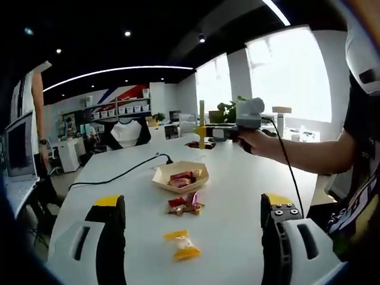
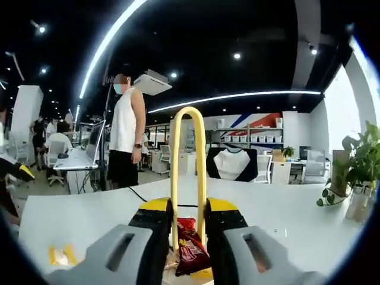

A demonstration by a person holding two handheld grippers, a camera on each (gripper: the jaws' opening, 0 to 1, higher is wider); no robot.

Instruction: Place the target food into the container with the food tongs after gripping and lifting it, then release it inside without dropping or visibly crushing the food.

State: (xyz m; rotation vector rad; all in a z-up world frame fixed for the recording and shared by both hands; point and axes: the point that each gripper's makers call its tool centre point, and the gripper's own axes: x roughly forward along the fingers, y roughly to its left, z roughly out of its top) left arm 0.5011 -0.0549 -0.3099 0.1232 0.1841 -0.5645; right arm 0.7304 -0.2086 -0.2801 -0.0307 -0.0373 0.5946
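Snack in the tongs: a red-wrapped snack (image 2: 190,249) hangs pinched between the yellow tongs' (image 2: 187,178) tips, right between the right claw's jaws and low in the right gripper view.
Right claw: (image 2: 187,228) clenched on the tongs, both yellow-tipped jaws pressed against the two arms, with the tongs' looped end rising straight ahead of it; in the left gripper view this claw (image 1: 209,132) is held out over the table by a hand (image 1: 256,142), well beyond the container.
Container: a pale paper tray (image 1: 180,176) sits ahead of the left claw, centred between its jaws, with red and brown wrapped snacks inside.
Loose snacks: a small red and gold cluster (image 1: 185,204) lies just nearer than the tray; a yellow-wrapped candy (image 1: 182,244) lies nearest, between the left claw's jaws.
Left claw: (image 1: 193,217) released, jaws spread wide, nothing between them but table.
Table: white (image 1: 237,190), under both claws; a black cable (image 1: 119,175) runs across it to the left of the tray.
Beyond: a person in a white top (image 2: 124,142) stands past the table's far left edge, ahead-left of the right claw; a potted plant (image 2: 356,172) stands far right.
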